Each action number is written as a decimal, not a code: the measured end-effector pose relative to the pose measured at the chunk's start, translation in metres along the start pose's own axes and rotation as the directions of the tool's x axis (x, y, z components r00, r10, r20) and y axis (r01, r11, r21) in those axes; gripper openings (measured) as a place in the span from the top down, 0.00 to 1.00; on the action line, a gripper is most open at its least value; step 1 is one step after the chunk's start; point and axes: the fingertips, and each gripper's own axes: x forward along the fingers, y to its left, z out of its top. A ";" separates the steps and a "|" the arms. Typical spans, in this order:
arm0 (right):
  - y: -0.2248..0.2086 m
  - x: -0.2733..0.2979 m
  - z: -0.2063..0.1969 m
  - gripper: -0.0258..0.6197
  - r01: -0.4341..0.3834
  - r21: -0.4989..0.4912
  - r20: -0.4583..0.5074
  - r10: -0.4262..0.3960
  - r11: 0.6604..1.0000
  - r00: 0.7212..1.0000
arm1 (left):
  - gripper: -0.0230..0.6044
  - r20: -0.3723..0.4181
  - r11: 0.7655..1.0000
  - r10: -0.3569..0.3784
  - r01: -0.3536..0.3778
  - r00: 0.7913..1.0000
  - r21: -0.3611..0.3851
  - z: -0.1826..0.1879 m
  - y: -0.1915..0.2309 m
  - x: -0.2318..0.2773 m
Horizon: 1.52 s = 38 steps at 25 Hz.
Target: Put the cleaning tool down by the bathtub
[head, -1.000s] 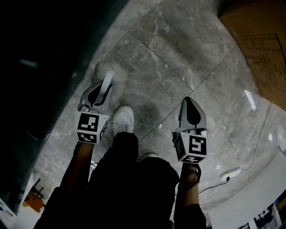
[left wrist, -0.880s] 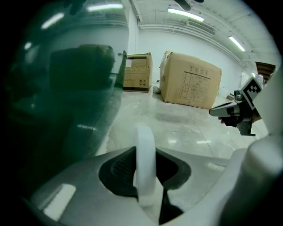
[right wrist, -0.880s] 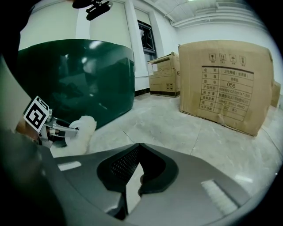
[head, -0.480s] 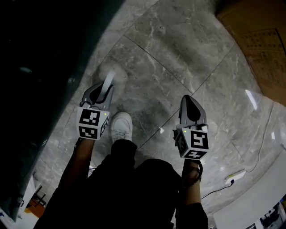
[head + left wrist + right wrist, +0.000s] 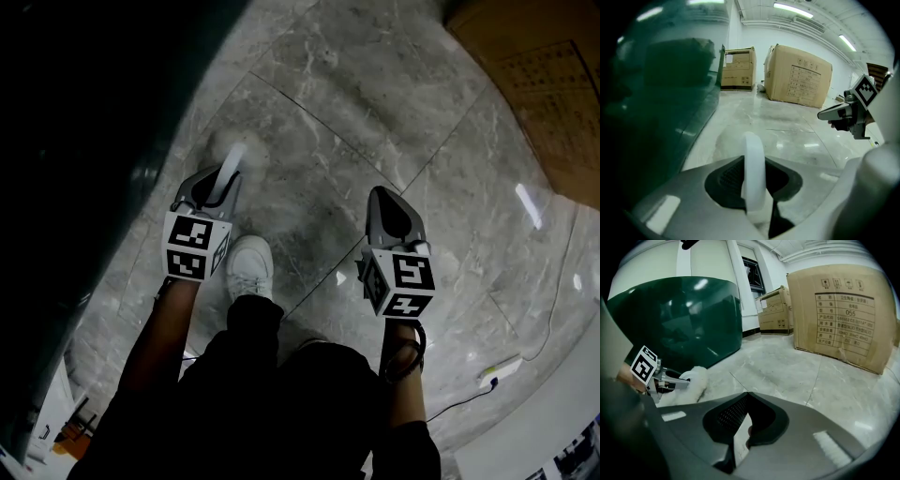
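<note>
One cleaning tool (image 5: 753,159) clamped in left hand-held gripper (image 5: 216,183), right hand-held gripper (image 5: 383,199) closed, empty

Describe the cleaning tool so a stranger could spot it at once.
Find the dark green bathtub on the grey tiled floor. Beside its wall, the left gripper is shut on the cleaning tool: a white curved handle with a fluffy white head. Nothing else nearby is fluffy; the white shoe is smooth.
</note>
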 end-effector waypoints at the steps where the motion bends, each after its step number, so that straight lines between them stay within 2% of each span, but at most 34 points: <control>1: 0.001 0.001 -0.002 0.94 -0.003 0.000 -0.007 0.003 1.000 1.000 | 0.82 0.002 1.000 0.001 -0.001 1.000 -0.003 0.000 0.001 0.001; 12: 0.009 0.015 -0.019 0.94 -0.042 0.019 -0.071 0.043 0.999 0.997 | 0.82 0.018 1.000 -0.004 0.004 1.000 -0.007 0.003 0.005 0.017; 24: 0.016 0.023 -0.026 0.94 -0.059 0.030 -0.098 0.062 0.998 0.993 | 0.82 0.029 1.000 -0.021 0.022 0.999 -0.021 0.005 0.008 0.029; 38: 0.014 0.014 -0.030 0.94 -0.059 0.029 -0.087 0.061 0.998 0.994 | 0.82 0.019 1.000 -0.012 0.012 1.000 -0.024 0.005 0.008 0.030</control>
